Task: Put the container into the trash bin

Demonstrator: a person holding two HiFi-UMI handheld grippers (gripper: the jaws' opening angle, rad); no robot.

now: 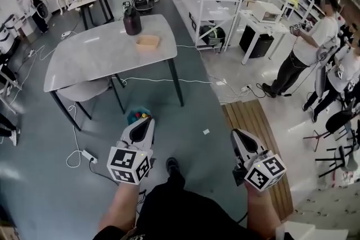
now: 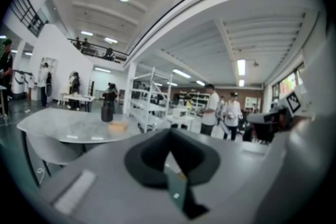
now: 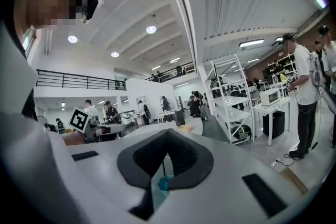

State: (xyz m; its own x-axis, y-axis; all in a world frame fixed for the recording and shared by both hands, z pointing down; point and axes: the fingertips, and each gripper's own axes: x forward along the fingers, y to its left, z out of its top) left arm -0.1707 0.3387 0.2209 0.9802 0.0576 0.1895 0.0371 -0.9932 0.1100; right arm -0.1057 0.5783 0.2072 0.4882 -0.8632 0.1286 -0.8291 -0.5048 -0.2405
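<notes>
On the table point(image 1: 95, 62) — one container point(image 1: 148, 42), one bin point(image 1: 132, 20).

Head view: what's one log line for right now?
left gripper: shut, empty | right gripper: shut, empty | shallow tan container: on grey marble table, untouched

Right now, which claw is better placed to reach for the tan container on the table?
Probably the left claw: the container lies almost straight ahead of it; the right claw is off to the side.
</notes>
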